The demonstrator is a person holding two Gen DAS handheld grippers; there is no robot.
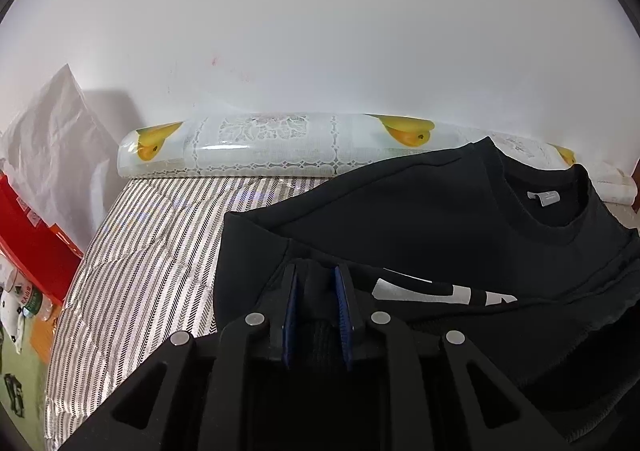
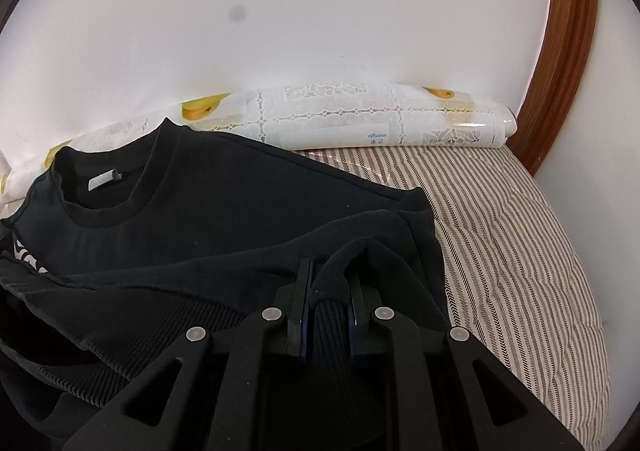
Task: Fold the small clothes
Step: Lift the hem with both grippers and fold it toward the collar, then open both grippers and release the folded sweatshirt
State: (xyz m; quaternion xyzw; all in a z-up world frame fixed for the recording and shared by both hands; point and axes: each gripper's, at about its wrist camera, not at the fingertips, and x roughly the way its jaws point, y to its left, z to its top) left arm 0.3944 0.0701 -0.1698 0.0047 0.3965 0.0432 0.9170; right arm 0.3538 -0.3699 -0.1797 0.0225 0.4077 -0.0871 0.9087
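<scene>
Fingers of the left gripper (image 1: 316,279) stand narrowly apart with a bunched fold of the black sweatshirt (image 1: 420,211) pinched between their blue pads, the ribbed knit showing in the gap near the hinge. Fingers of the right gripper (image 2: 330,275) are set much the same, closed on a thick ribbed hem of the same black sweatshirt (image 2: 208,211), which humps up in a loop just past the tips. From each tool the garment spreads away over the striped mattress (image 1: 132,271), its round collar toward the far edge and a small grey neck label (image 1: 543,196) showing inside it. Only the left view shows the broad white print (image 1: 440,293) across the chest clearly; the right view catches just a sliver of white lettering (image 2: 24,255) at its left border. Bare striped mattress (image 2: 520,231) lies to the right of the sweatshirt in the right view and to its left in the left view, so the garment sits about midway across the bed. Along the far edge, against the white wall (image 1: 320,31), lies a roll of lace-patterned plastic cloth with mango pictures (image 1: 260,147); the right view alone shows its printed paper band (image 2: 344,137) and, at the far right corner, a curved brown wooden frame (image 2: 568,51). The left view alone shows, past the mattress's left edge, a crumpled white bag (image 1: 52,155), a red box (image 1: 28,231) and a small bottle (image 1: 28,297) lower down.
</scene>
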